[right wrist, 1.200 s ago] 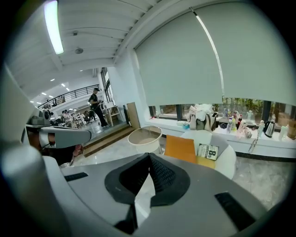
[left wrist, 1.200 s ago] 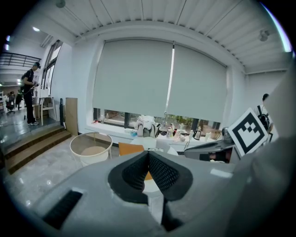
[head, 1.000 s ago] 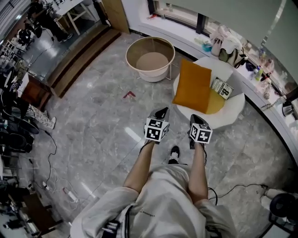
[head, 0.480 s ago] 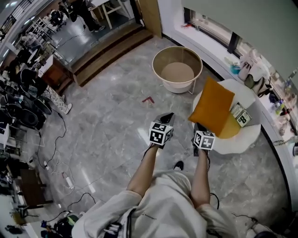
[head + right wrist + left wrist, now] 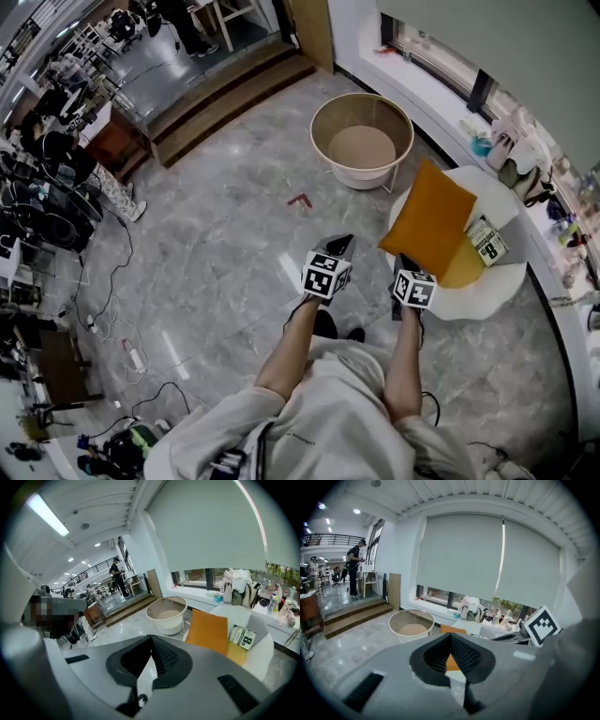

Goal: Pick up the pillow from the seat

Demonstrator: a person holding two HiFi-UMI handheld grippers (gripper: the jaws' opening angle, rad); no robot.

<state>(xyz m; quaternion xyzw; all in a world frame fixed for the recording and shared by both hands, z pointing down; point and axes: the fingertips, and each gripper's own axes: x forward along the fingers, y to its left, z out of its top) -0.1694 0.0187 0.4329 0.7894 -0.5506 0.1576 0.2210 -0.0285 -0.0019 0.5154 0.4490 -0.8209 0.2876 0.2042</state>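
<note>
Orange fabric is covering the pillow (image 5: 429, 220), which is sitting propped upright on the white seat (image 5: 483, 286), ahead of me and to my right. Its long axis is running up and away from me toward the window, and its broad face is facing me. A printed card (image 5: 487, 239) is lying just beside it. I am holding the left tongs (image 5: 342, 242) and right tongs (image 5: 401, 260) with jaws together, gripping nothing, not touching the pillow.
</note>
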